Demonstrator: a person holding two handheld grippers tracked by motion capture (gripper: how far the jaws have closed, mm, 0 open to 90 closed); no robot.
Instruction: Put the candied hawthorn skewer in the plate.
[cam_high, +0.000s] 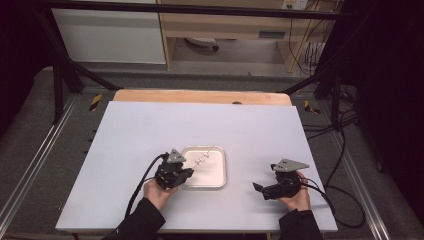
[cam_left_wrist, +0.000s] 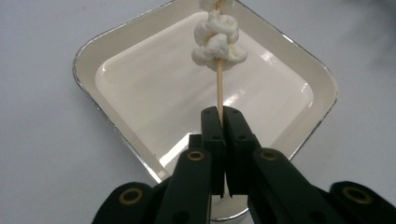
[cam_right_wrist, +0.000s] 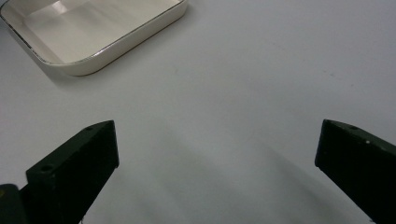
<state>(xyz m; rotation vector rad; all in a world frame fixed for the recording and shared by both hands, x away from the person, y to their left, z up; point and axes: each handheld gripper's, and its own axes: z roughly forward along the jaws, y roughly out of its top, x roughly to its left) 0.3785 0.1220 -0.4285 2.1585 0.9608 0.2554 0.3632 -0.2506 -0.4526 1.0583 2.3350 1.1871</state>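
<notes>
My left gripper (cam_left_wrist: 221, 112) is shut on the near end of a thin wooden skewer (cam_left_wrist: 219, 88) that carries white knotted food pieces (cam_left_wrist: 217, 41). The skewer (cam_high: 202, 159) reaches out over a shallow cream tray (cam_left_wrist: 88, 58) with a silver rim. In the high view the left gripper (cam_high: 188, 172) sits at the left edge of the tray (cam_high: 220, 184), near the table's front. My right gripper (cam_right_wrist: 217, 156) stands open over bare white table, with nothing between its jaws. It rests low in a hand at the front right (cam_high: 260, 190), apart from the tray (cam_right_wrist: 116, 49).
The white tabletop (cam_high: 150, 130) spreads wide behind and to both sides of the tray. A wooden strip (cam_high: 200, 96) runs along its far edge. Black frame bars (cam_high: 65, 65) and cables (cam_high: 345, 195) lie beyond the table's sides.
</notes>
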